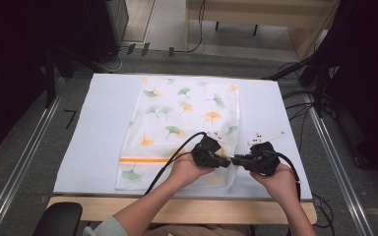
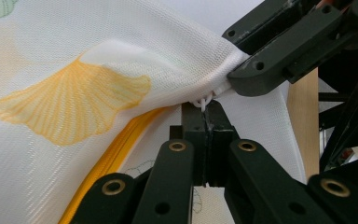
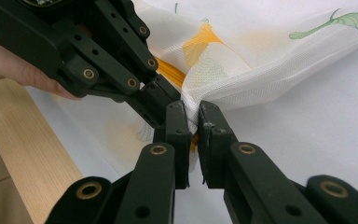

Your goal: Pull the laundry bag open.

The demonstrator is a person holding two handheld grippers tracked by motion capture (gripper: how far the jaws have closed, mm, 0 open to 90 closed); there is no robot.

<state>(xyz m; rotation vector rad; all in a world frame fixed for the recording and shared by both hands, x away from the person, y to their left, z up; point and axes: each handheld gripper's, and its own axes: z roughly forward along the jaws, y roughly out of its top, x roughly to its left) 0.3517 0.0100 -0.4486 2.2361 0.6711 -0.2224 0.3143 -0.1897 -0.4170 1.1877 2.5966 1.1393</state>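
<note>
Two grippers are meeting at the near right corner of a mesh laundry bag that's lying flat on the white table, so both hands are basically working the same spot. The bag is sitting in the middle of the table, stretching from the far edge down to the near edge, and the pinched corner is lifting a bit off the surface.

The left gripper is clamped all the way down, jaws pressed together on a little white zipper pull right at the bag's corner. No earlier shot to compare, so that's just how it's sitting. The right gripper is squeezing narrow on the bunched mesh of that same corner, with fabric wedged between its pads and only a sliver of gap showing. In the high view the two tips are nearly touching each other.

Around it, the pale wooden table edge is running along the near side, and black cables are trailing back from each gripper toward the person. Nothing is really blocking the corner except the grippers crowding each other.

The bag itself is looking like white see-through mesh printed with green and orange ginkgo leaves, with an orange zipper running across near the bottom end.
</note>
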